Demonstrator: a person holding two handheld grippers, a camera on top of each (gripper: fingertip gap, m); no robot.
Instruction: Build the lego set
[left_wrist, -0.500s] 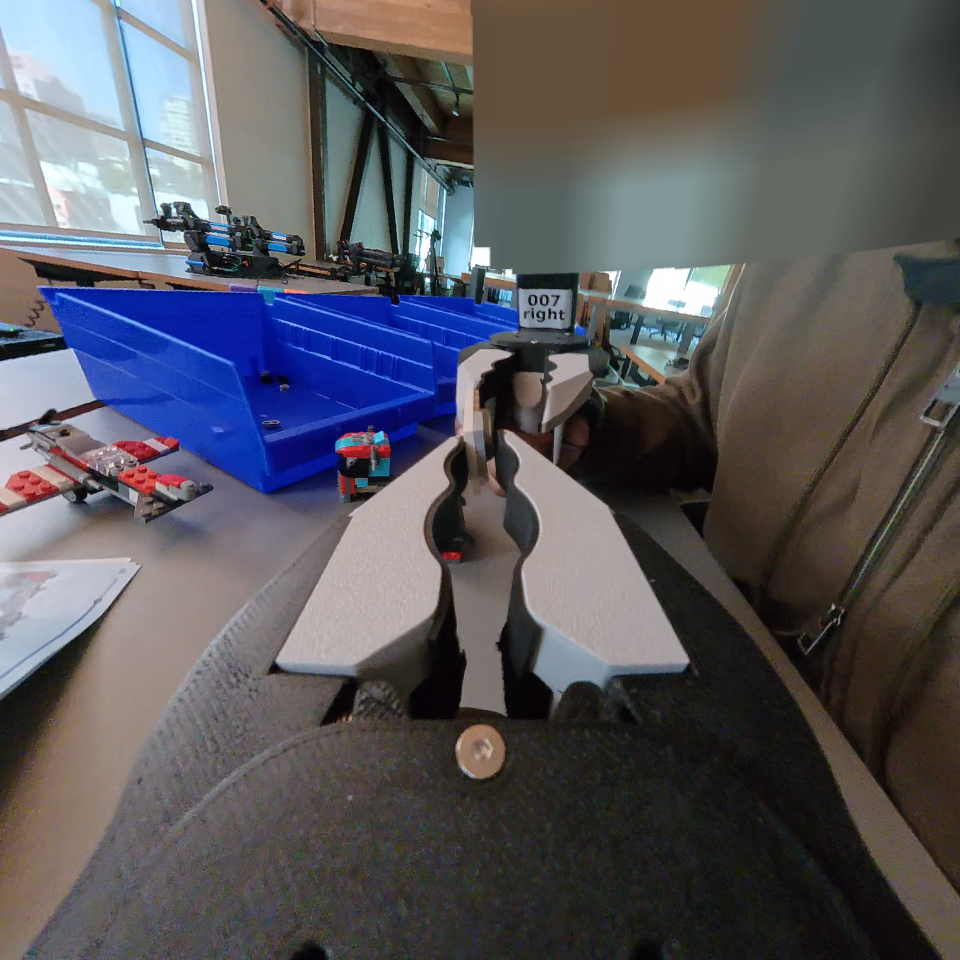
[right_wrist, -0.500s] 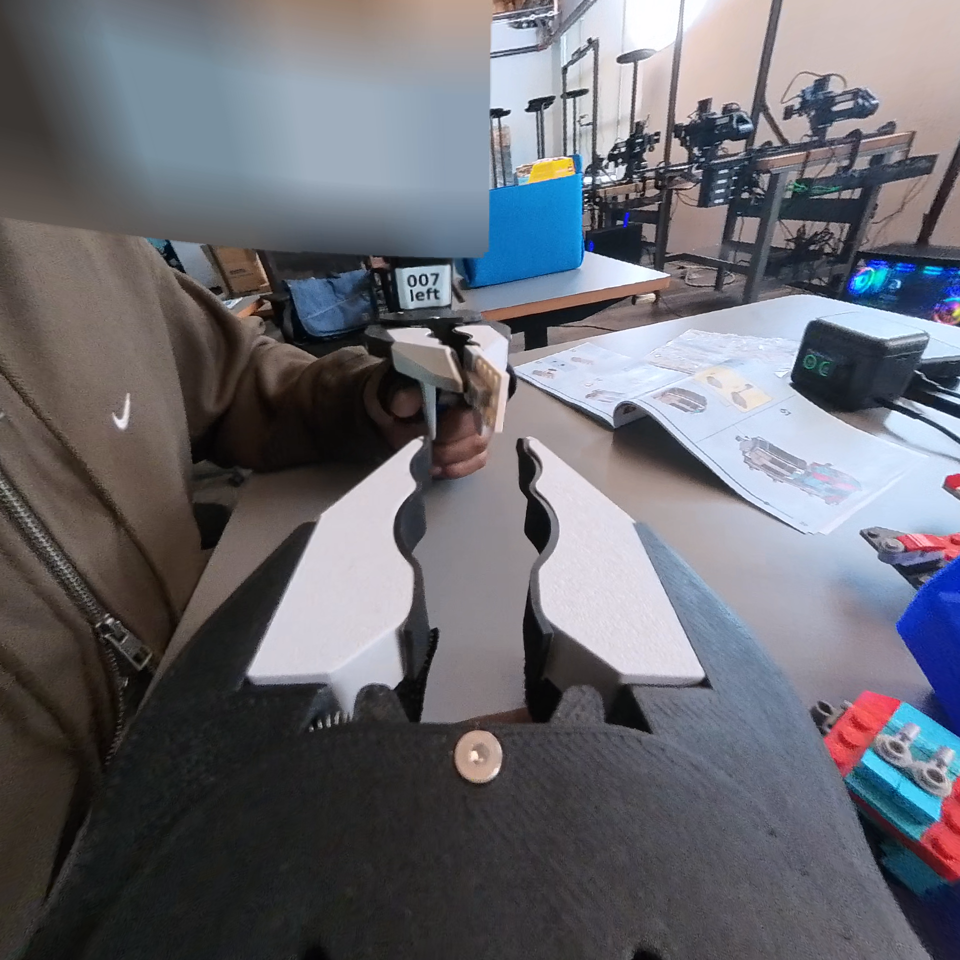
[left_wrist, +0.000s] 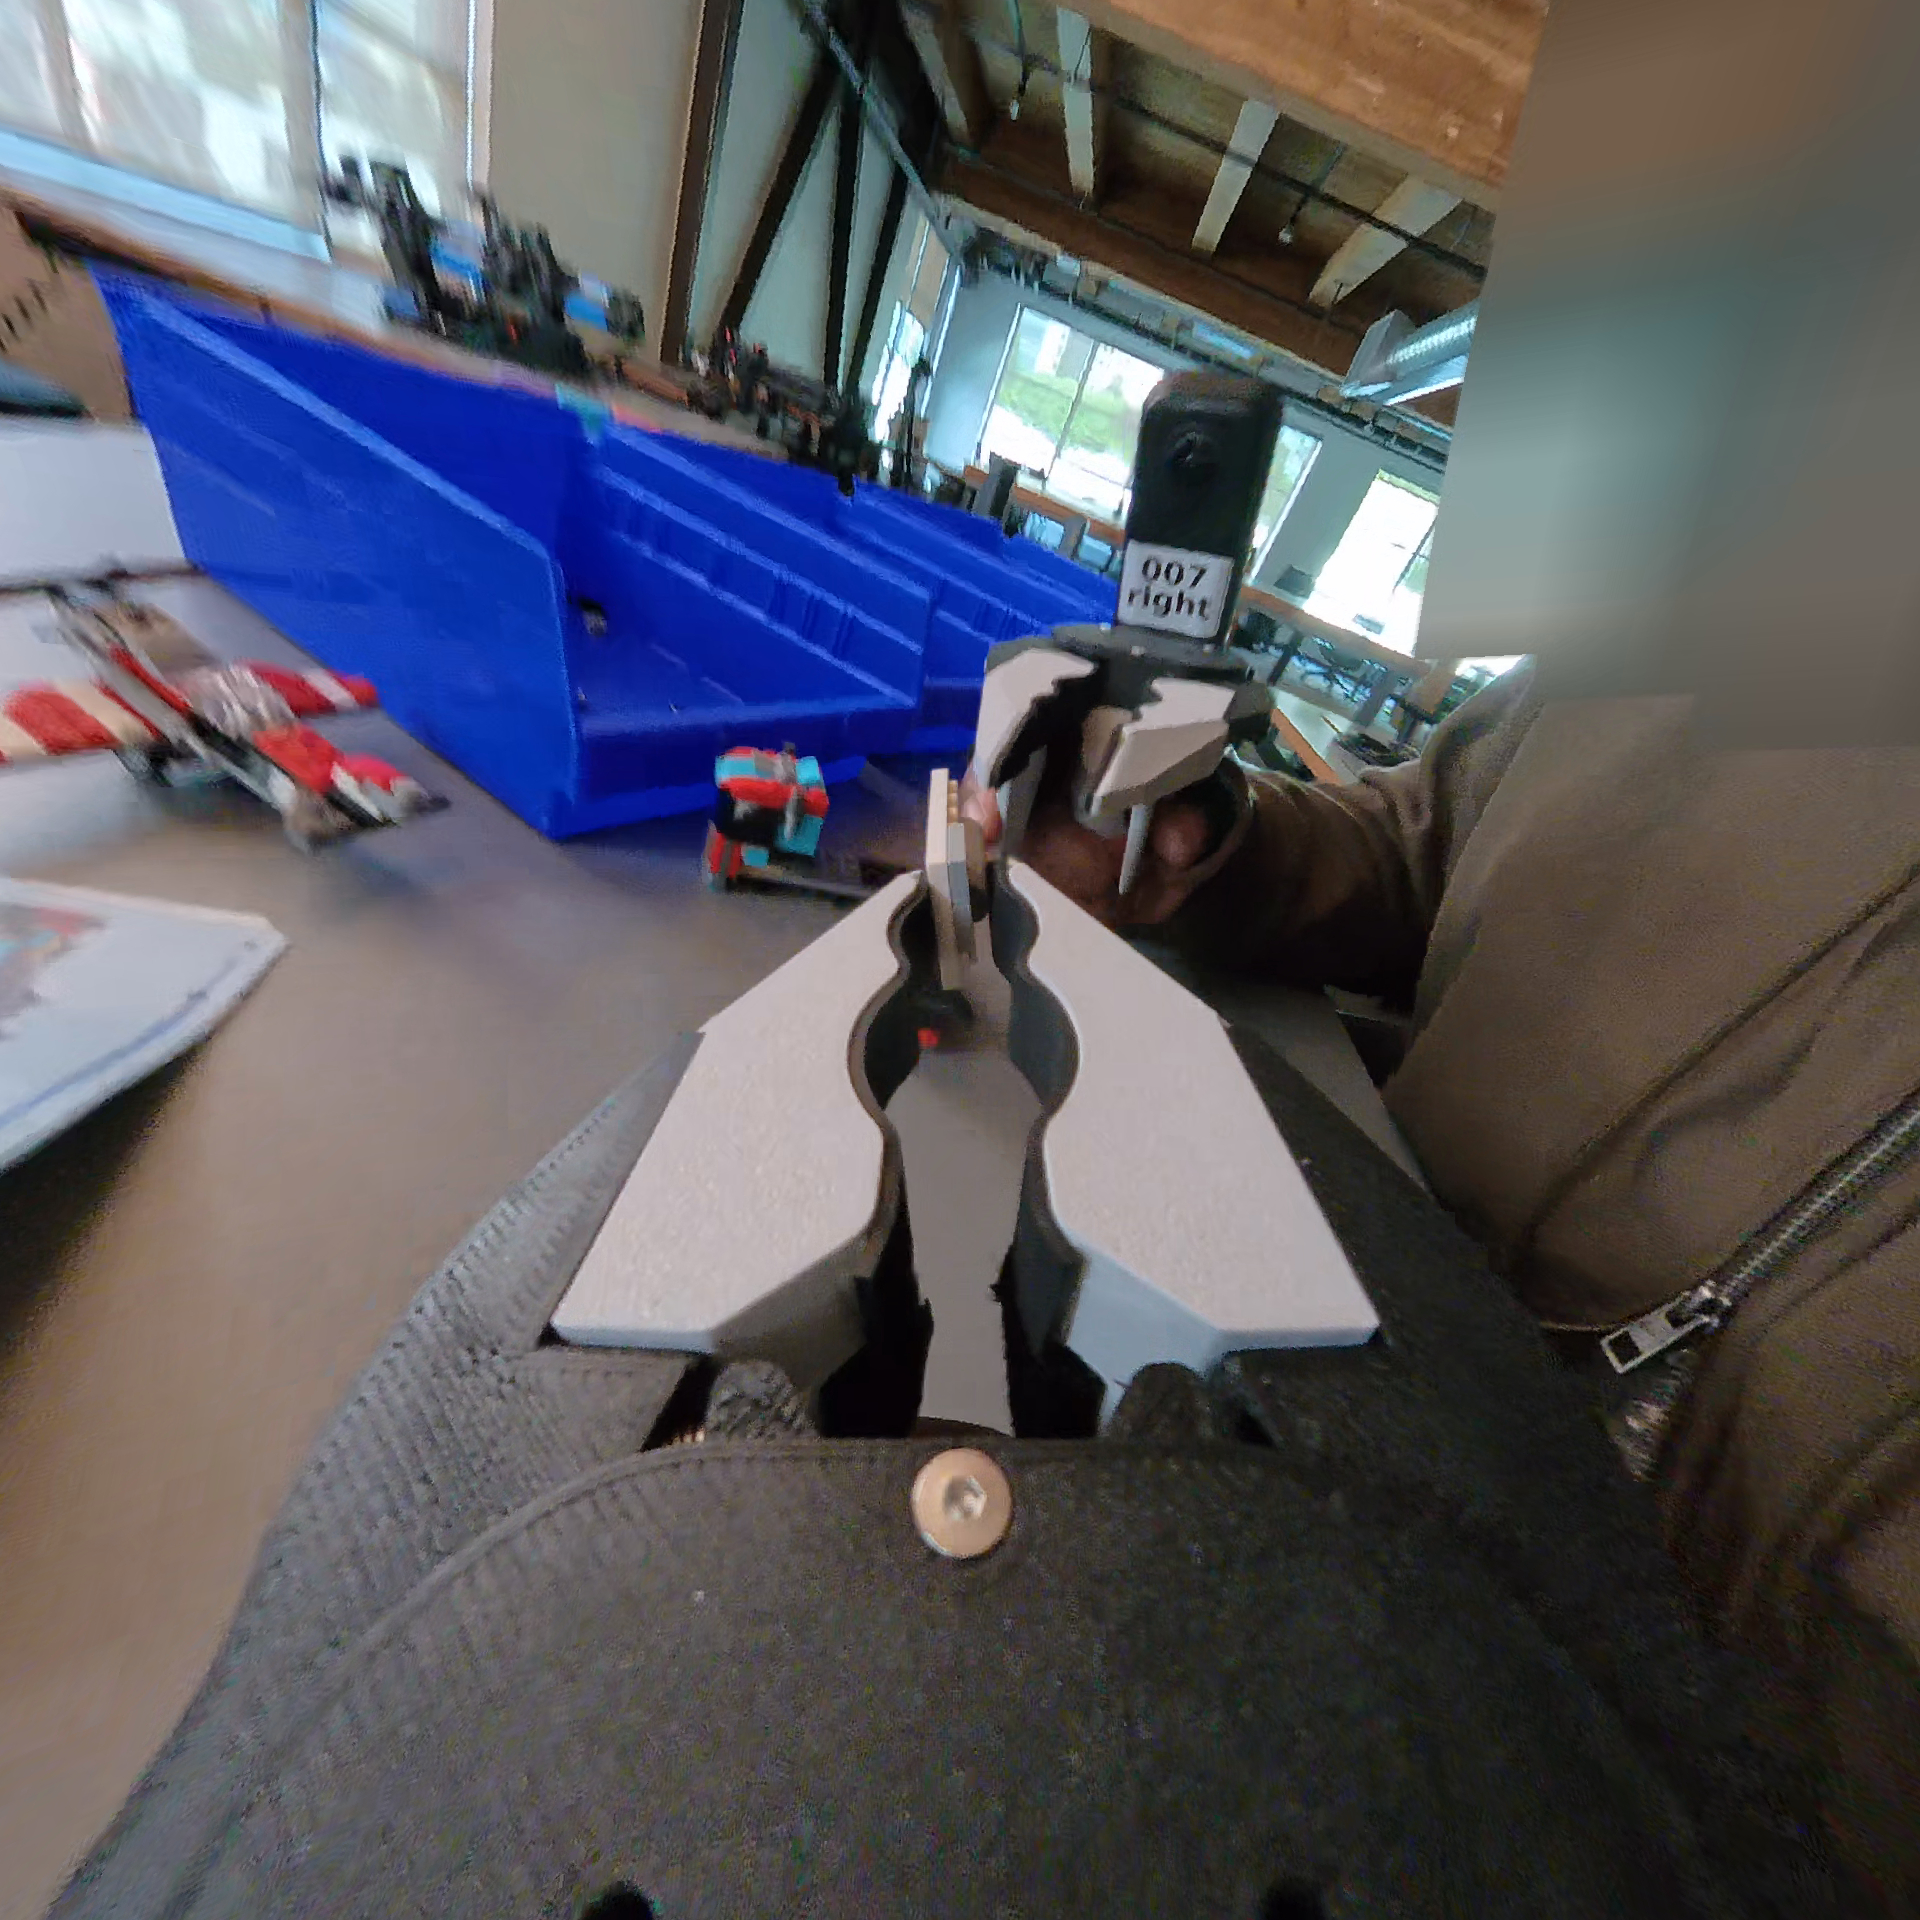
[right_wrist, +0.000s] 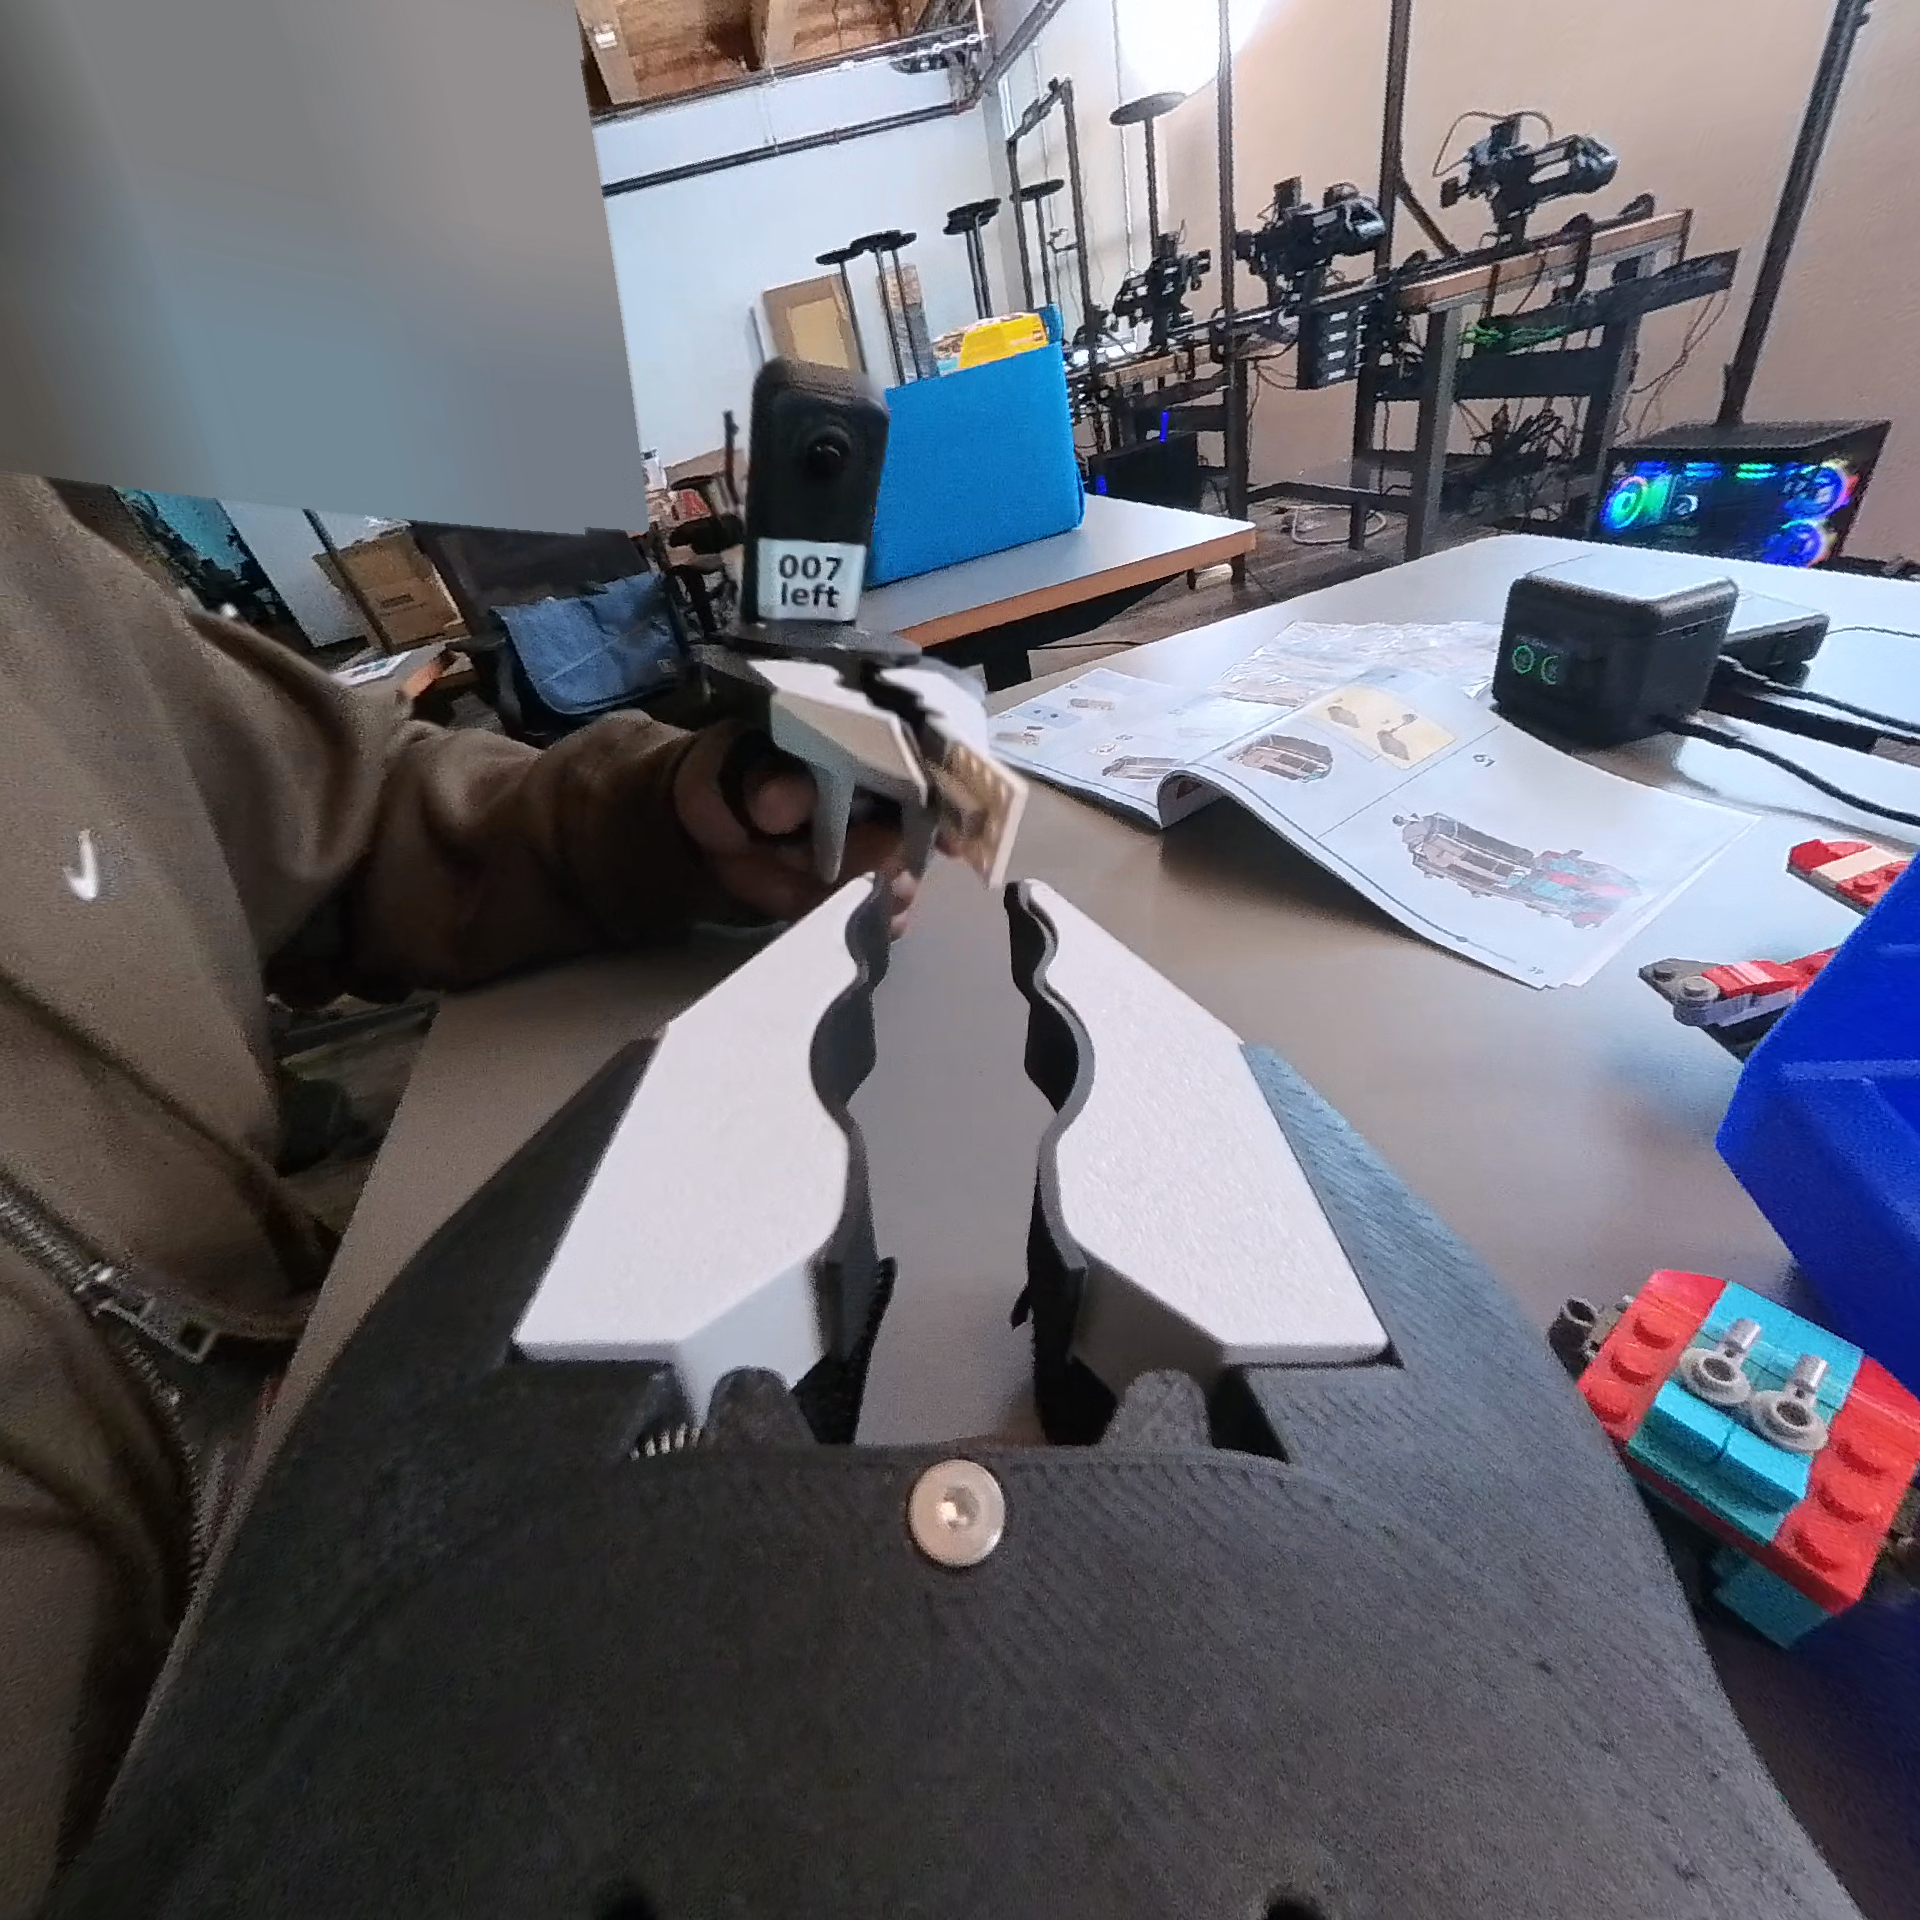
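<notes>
A thin pale plate assembly (left_wrist: 951, 894), tan and grey with studs on one face, is gripped edge-on between the tips of the left gripper (left_wrist: 961, 904), whose jaws are closed on it with only a narrow slot between them; the lower end of the piece is hidden inside the scalloped recess of the fingers, where a small dark part with a red spot (left_wrist: 928, 1029) can be made out but not identified. In the right wrist view the same piece (right_wrist: 987, 821) is seen projecting from the left gripper's tips, blurred, with part of it covered by the fingers. The right gripper (right_wrist: 940, 899) is held open above the grey table (right_wrist: 1299, 1018), with nothing between its pads and a clear gap of table surface seen through them; its tips lie just beside the held piece, though contact cannot be judged. The hands on both grips are largely hidden by the tools and brown sleeves. On the far left a row of blue bins (left_wrist: 644, 623) is seen, smeared by motion, with a small red and teal brick model (left_wrist: 769, 810) just in front of it; in the right wrist view that model (right_wrist: 1756, 1423) is cut by the frame edge at near right. A red and white brick aircraft (left_wrist: 229, 717) and an open instruction booklet (right_wrist: 1382, 790) are also on the table, both partly cropped. A black box with green lights (right_wrist: 1616, 655) stands at the far right.
</notes>
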